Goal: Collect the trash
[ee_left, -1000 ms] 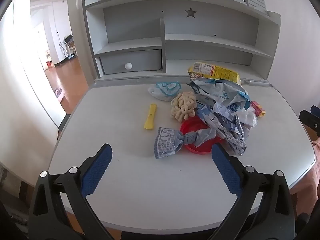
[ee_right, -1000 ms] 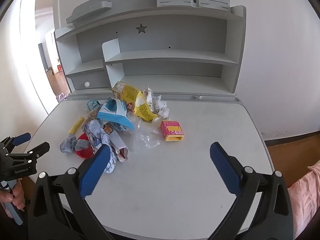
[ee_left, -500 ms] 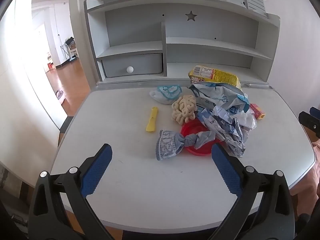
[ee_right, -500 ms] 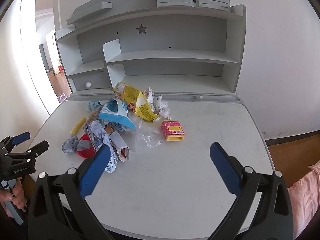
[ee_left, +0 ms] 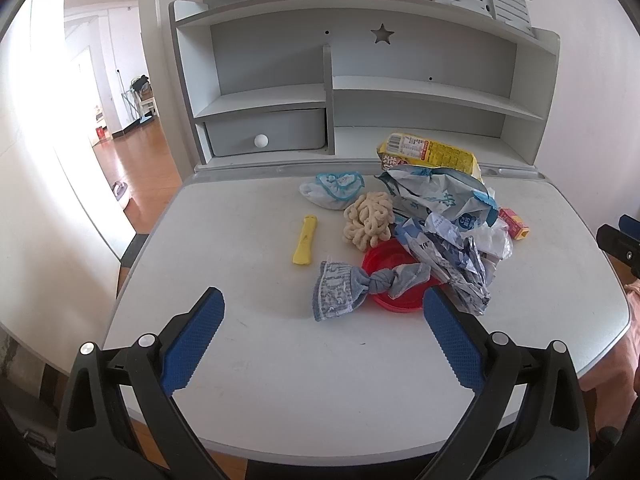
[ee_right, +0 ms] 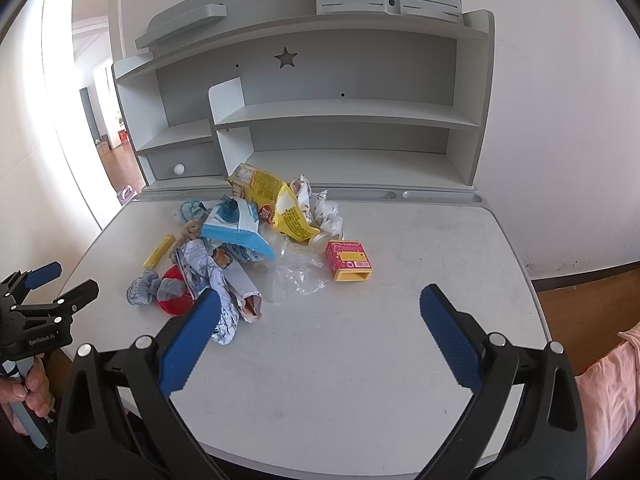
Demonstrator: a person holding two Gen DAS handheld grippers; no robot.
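Your left tool (ee_left: pixel 322 334) sits at the bottom of the left wrist view with its blue-padded fingers (ee_left: pixel 191 342) spread wide and nothing between them, low over the near part of the pale grey worktop (ee_left: pixel 280 380). Your right tool (ee_right: pixel 318 334) is likewise spread and empty at the bottom of the right wrist view.

The trash lies in a loose heap at the centre of the left wrist view. Nearest your left tool is a knotted blue-grey cloth (ee_left: pixel 352 286), one end draped over a round red plastic lid (ee_left: pixel 394 276). To the left of these, apart from the heap, lies a flat yellow plastic strip (ee_left: pixel 305 240). Above the lid sits a cream knitted bundle (ee_left: pixel 368 220), touching a crumpled blue-and-white foil bag (ee_left: pixel 436 196). A scrunched silver-and-blue printed wrapper (ee_left: pixel 452 260) overlaps the right edge of the lid. Higher up are a white shoe cover with teal elastic trim (ee_left: pixel 334 190) and a yellow printed snack bag (ee_left: pixel 430 154) leaning at the back of the worktop.

In the right wrist view, a small pink-and-yellow carton (ee_right: pixel 349 260) lies on its side right of the heap, just beside a clear crumpled plastic film (ee_right: pixel 300 274). Crumpled white paper (ee_right: pixel 326 212) sits behind the carton. The grey hutch shelf unit (ee_right: pixel 340 120) fills the upper frame, and your left tool shows at the left edge.
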